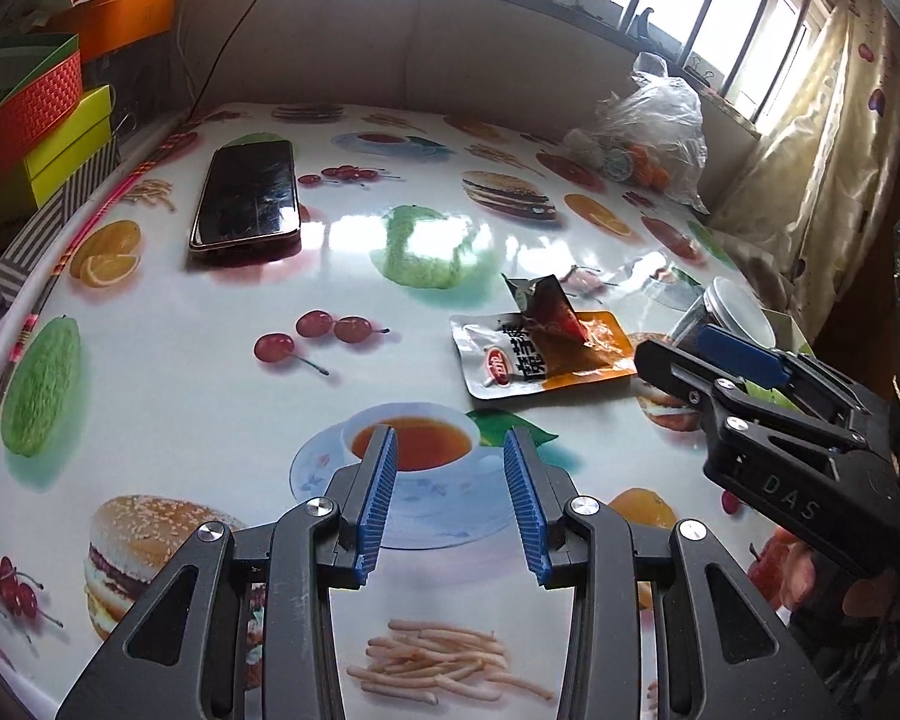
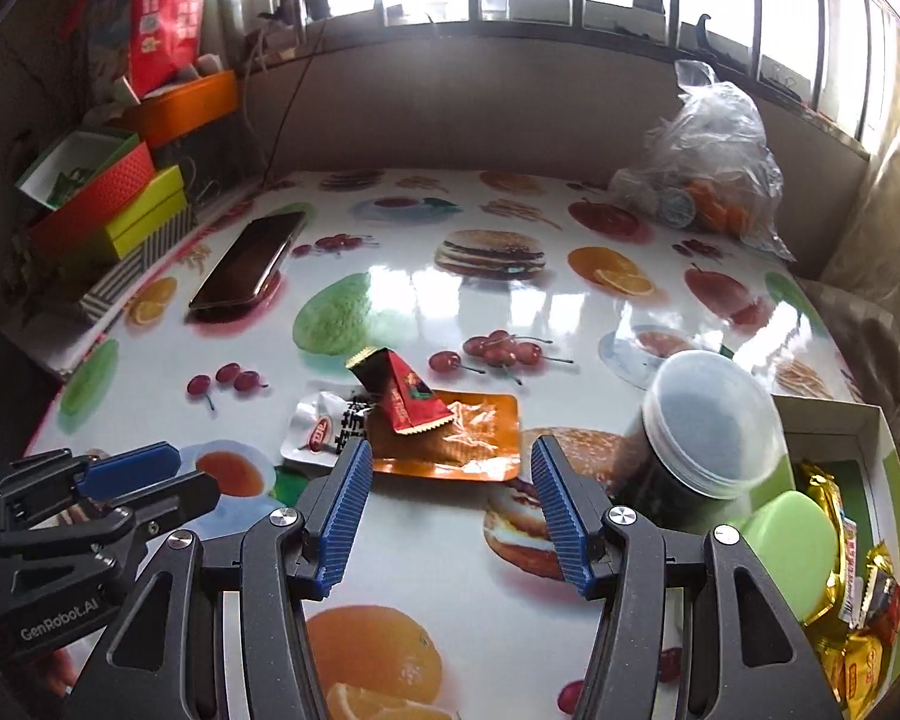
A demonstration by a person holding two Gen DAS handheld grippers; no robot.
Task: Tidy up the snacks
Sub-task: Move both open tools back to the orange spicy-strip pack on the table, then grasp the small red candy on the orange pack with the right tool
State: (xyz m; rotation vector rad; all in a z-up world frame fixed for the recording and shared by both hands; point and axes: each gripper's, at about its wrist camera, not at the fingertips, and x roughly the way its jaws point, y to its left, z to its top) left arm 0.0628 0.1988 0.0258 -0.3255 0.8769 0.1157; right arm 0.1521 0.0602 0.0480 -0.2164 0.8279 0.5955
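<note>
A flat orange-and-white snack packet point(image 1: 534, 354) point(image 2: 450, 441) lies on the food-print tablecloth. A small red pyramid-shaped candy packet point(image 1: 549, 309) point(image 2: 405, 399) rests on top of it. My left gripper point(image 1: 450, 450) is open and empty, hovering over the printed teacup, left of and nearer than the packets. My right gripper point(image 2: 450, 459) is open and empty, its fingertips just short of the orange packet. In the left wrist view the right gripper point(image 1: 684, 354) reaches in from the right. In the right wrist view the left gripper point(image 2: 168, 474) sits at the lower left.
A box point(image 2: 870, 438) at the right holds gold-wrapped snacks point(image 2: 858, 600) and a green lid point(image 2: 792, 546). A lidded jar point(image 2: 696, 426) stands beside it. A phone point(image 1: 249, 195) lies far left. A plastic bag point(image 2: 708, 162) sits far right. Coloured boxes point(image 2: 120, 204) are stacked at the left edge.
</note>
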